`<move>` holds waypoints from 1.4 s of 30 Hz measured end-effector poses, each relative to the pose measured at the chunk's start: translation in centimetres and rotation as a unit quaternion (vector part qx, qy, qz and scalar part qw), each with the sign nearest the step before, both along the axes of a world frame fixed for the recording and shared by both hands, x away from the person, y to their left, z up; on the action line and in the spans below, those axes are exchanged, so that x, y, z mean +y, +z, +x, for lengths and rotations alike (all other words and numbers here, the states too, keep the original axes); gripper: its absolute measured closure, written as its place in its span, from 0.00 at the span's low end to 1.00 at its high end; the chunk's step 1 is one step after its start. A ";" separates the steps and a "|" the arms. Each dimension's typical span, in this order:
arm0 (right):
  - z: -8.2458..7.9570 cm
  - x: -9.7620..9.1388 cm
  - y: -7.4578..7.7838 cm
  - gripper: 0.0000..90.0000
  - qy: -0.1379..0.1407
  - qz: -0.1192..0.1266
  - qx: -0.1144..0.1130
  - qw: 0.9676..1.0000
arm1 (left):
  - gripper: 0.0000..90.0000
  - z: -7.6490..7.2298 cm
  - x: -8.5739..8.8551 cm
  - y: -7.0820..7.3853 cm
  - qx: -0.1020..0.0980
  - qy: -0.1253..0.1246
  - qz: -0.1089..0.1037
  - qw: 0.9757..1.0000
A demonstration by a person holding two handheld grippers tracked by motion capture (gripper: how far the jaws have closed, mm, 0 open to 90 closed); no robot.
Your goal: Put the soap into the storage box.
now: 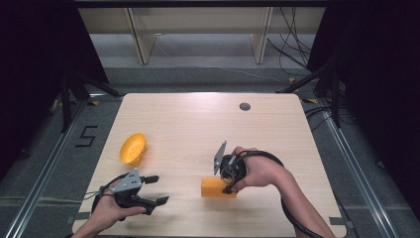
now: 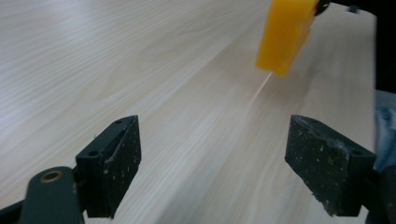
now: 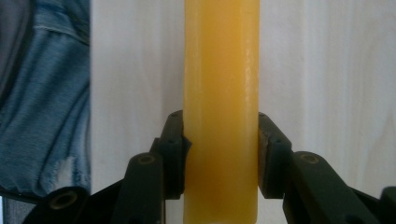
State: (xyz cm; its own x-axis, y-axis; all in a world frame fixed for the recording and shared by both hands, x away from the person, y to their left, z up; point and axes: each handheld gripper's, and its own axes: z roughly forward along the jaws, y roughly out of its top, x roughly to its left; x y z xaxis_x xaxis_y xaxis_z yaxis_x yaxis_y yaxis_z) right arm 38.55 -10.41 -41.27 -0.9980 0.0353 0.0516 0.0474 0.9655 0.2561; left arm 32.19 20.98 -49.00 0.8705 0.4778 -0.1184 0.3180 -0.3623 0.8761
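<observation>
The left gripper [image 2: 212, 170] holds its two black, scuffed jaws wide apart near the bottom, with nothing between them but the pale wood-grain tabletop [image 2: 116, 60]. Far ahead and to the right, a yellow-orange rectangular block [image 2: 285, 35] hangs tilted just above the table. A strip of blue denim [image 2: 385, 121] shows at the right edge.

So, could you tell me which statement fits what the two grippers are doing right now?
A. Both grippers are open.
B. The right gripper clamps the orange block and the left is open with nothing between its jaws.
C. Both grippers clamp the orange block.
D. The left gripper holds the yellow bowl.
B: the right gripper presses both pads on the orange block, while the left gripper stands open over bare table.
</observation>
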 end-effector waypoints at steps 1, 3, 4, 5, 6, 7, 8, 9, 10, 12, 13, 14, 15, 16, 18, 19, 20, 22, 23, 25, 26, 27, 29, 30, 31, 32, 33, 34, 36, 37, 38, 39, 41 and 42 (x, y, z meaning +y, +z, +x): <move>-0.7 0.2 0.2 0.69 -0.007 -0.005 0.002 1.000 | 0.20 0.0 -0.8 0.2 0.000 -0.017 -0.002 1.000; -1.5 0.8 0.5 0.69 0.010 -0.002 -0.004 1.000 | 0.20 0.1 -2.1 0.4 -0.006 -0.049 0.009 0.999; -1.5 0.8 0.5 0.69 0.010 -0.002 -0.004 1.000 | 0.20 0.0 -2.8 0.6 -0.004 -0.061 0.008 0.998; -1.6 1.1 0.5 0.69 0.027 -0.001 -0.007 1.000 | 0.20 0.0 -3.5 0.7 -0.008 -0.071 0.009 0.997; -1.7 1.5 0.5 0.69 0.053 0.015 -0.012 0.998 | 0.23 -0.1 -4.1 0.7 -0.011 -0.084 0.003 0.996; -1.7 1.5 0.5 0.69 0.053 0.015 -0.012 0.998 | 0.23 -0.1 -4.5 0.9 -0.015 -0.087 0.004 0.996; -2.1 1.6 0.5 0.69 0.027 0.010 -0.008 1.000 | 0.25 -0.1 -4.9 0.9 -0.017 -0.096 0.004 0.995; -2.0 1.8 0.4 0.69 0.043 0.018 -0.008 0.999 | 0.26 -0.1 -5.2 1.0 -0.021 -0.096 0.005 0.995; -2.2 1.8 0.5 0.69 0.024 0.008 -0.006 1.000 | 0.27 0.0 -5.5 1.1 -0.032 -0.101 0.007 0.994; -2.2 2.0 0.3 0.69 0.028 0.011 -0.008 1.000 | 0.30 0.1 -5.8 1.1 -0.033 -0.105 -0.002 0.994; -2.1 2.0 0.2 0.69 0.043 0.018 -0.012 0.999 | 0.30 0.1 -5.9 1.1 -0.040 -0.104 0.001 0.994; -2.1 2.0 0.1 0.69 0.041 0.019 -0.013 0.999 | 0.31 0.1 -6.0 1.1 -0.042 -0.103 -0.002 0.994; -2.1 2.0 0.1 0.69 0.041 0.019 -0.013 0.999 | 0.31 0.1 -6.0 1.1 -0.045 -0.102 -0.003 0.994; -2.1 2.0 0.1 0.69 0.037 0.021 -0.008 0.999 | 0.31 0.2 -5.9 1.1 -0.047 -0.105 0.002 0.993; -2.1 1.8 0.1 0.69 0.026 0.018 -0.010 0.999 | 0.31 0.1 -5.8 0.9 -0.051 -0.099 -0.001 0.994; -2.1 1.8 0.1 0.69 0.026 0.018 -0.010 0.999 | 0.31 0.0 -5.8 0.8 -0.050 -0.100 -0.001 0.994; -2.0 1.9 -0.1 0.69 0.035 0.026 -0.007 0.999 | 0.31 0.0 -5.8 0.8 -0.047 -0.104 -0.001 0.993; -2.0 1.9 -0.2 0.69 0.030 0.023 -0.006 0.999 | 0.31 0.0 -5.8 0.7 -0.060 -0.111 0.004 0.992; -2.0 1.9 -0.2 0.69 0.030 0.022 -0.006 0.999 | 0.31 -0.1 -5.7 0.6 -0.052 -0.105 0.004 0.993; -2.2 1.9 -0.1 0.69 0.013 0.017 -0.003 1.000 | 0.31 -0.1 -5.8 0.4 -0.052 -0.104 0.000 0.993; -2.2 1.9 -0.1 0.69 0.016 0.019 0.000 1.000 | 0.31 -0.1 -5.8 0.3 -0.053 -0.103 0.002 0.993; -2.2 2.0 0.0 0.69 0.017 0.020 0.001 1.000 | 0.31 -0.1 -5.8 0.2 -0.051 -0.103 0.002 0.993; -2.2 2.1 0.0 0.69 0.016 0.021 0.001 1.000 | 0.32 -0.1 -5.8 0.0 -0.051 -0.101 0.002 0.994; -2.0 2.2 0.0 0.69 0.031 0.025 -0.003 0.999 | 0.32 -0.1 -5.8 0.0 -0.053 -0.102 0.003 0.993; -2.3 2.3 0.1 0.69 0.018 0.023 0.001 1.000 | 0.32 -0.1 -5.7 0.0 -0.054 -0.103 0.004 0.993; -2.3 2.5 0.2 0.69 0.021 0.023 0.000 1.000 | 0.32 -0.2 -5.8 0.1 -0.053 -0.105 0.003 0.993; -2.3 2.5 0.2 0.69 0.021 0.023 0.000 1.000 | 0.32 -0.3 -5.8 0.1 -0.055 -0.102 0.003 0.993; -2.4 2.5 0.2 0.69 0.018 0.023 -0.001 1.000 | 0.32 -0.2 -5.8 0.1 -0.057 -0.108 0.005 0.992; -2.5 2.7 0.3 0.69 0.018 0.014 -0.002 1.000 | 0.32 -0.2 -5.9 0.1 -0.057 -0.115 0.000 0.992; -2.5 2.7 0.3 0.69 0.021 0.014 0.000 1.000 | 0.33 -0.2 -6.0 0.0 -0.056 -0.118 -0.005 0.991; -2.7 2.9 0.3 0.69 0.016 0.013 0.000 1.000 | 0.34 -0.2 -6.0 0.0 -0.058 -0.122 -0.005 0.991; -2.6 2.9 0.3 0.69 0.024 0.016 -0.001 1.000 | 0.35 -0.2 -6.1 0.0 -0.058 -0.127 -0.007 0.990; -2.8 3.0 0.4 0.69 0.020 0.010 -0.001 1.000 | 0.37 -0.3 -6.2 0.0 -0.060 -0.136 -0.009 0.989; -2.9 3.2 0.3 0.69 0.019 0.011 0.000 1.000 | 0.38 -0.4 -6.3 0.0 -0.061 -0.133 -0.012 0.989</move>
